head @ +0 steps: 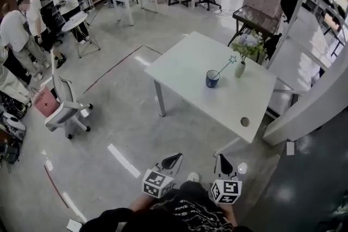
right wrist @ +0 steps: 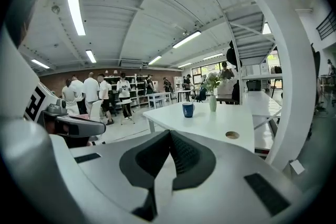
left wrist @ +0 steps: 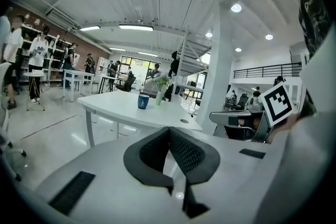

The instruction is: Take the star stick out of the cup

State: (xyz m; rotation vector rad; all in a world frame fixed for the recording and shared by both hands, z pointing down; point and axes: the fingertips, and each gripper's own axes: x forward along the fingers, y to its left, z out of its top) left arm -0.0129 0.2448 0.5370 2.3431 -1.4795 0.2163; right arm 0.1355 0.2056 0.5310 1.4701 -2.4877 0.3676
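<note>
A blue cup (head: 212, 79) stands on the white table (head: 185, 70), and the thin star stick (head: 225, 66) leans out of it to the upper right, ending in a small star. Both grippers hang close to my body, well short of the table. The left gripper (head: 173, 160) is shut with nothing in it, and so is the right gripper (head: 222, 160). In the left gripper view the shut left gripper (left wrist: 169, 129) points toward the distant cup (left wrist: 143, 101). In the right gripper view the right gripper (right wrist: 169, 132) is shut and empty, the cup (right wrist: 188, 109) far ahead.
A vase of flowers (head: 240, 68) stands just right of the cup. The table has a round cable hole (head: 244, 121) near its front corner. A white pillar (head: 307, 108) rises at the right, a white office chair (head: 64, 105) sits at the left, and several people stand beyond it.
</note>
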